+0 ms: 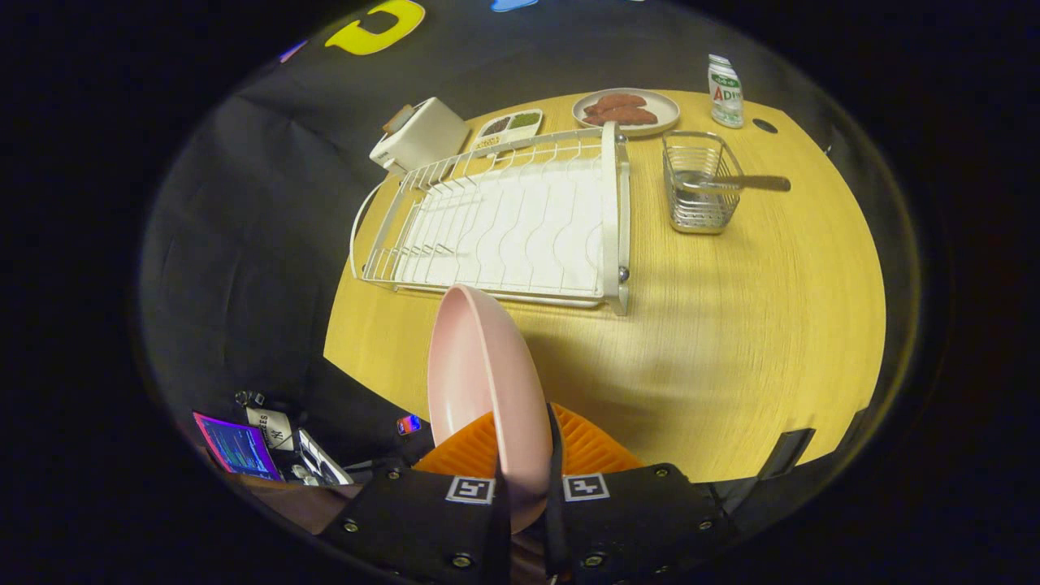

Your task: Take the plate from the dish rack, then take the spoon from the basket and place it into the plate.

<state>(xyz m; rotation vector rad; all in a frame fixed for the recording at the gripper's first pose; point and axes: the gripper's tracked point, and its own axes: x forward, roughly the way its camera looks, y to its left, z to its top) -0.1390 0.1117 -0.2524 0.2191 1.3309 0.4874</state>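
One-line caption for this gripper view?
Gripper shut on pink plate, held on edge above table, dish rack beyond.

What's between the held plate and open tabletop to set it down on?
Nothing visible. The gripper is shut on the pink plate, held on edge above the table's near part. Bare wood lies just ahead; the dish rack and basket with the spoon sit beyond.
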